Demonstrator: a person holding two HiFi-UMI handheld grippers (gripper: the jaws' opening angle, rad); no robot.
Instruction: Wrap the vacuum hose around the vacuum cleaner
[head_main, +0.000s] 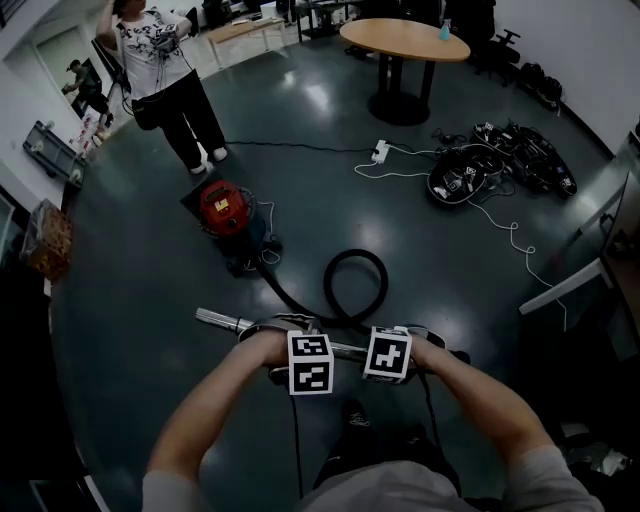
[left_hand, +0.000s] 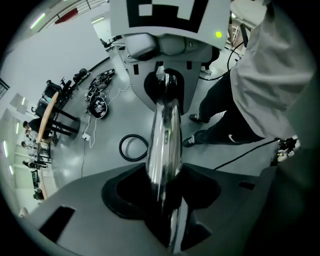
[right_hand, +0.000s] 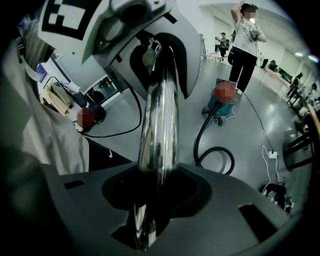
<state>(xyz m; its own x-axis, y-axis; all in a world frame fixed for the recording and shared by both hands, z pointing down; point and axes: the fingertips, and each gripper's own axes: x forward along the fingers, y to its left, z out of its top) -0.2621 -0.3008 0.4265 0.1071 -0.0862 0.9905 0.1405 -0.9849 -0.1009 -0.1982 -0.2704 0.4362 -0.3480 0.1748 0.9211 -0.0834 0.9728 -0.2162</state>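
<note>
- Dark, glossy floor (head_main: 130, 300) of an open room is recorded. The red vacuum cleaner (head_main: 222, 208) stands on it well ahead and to the left, with a bystander (head_main: 165, 70) just beyond.
- The black hose (head_main: 355, 285) is seen leaving the cleaner and lying in one loose loop on the floor between cleaner and grippers. Nothing is yet wrapped.
- The chrome wand (head_main: 222, 320) is held level, well apart from the cleaner.
- Right gripper (right_hand: 150, 200): the jaws are partly closed and clamped on the wand.
- Left gripper (left_hand: 162, 200): the jaws are set wider. The wand lies between them with dark gaps at either side, so no firm pinch is judged.
- Risk: the smooth round tube could be rolled or slid out of a one-sided grip by hose drag.
- Risk: the cleaner could be tipped if the hose is drawn taut, and the loop could be kinked.
- Hidden: in the head view the pads are covered by the marker cubes. The hose-to-wand joint and the wand's right end cannot be made out.
</note>
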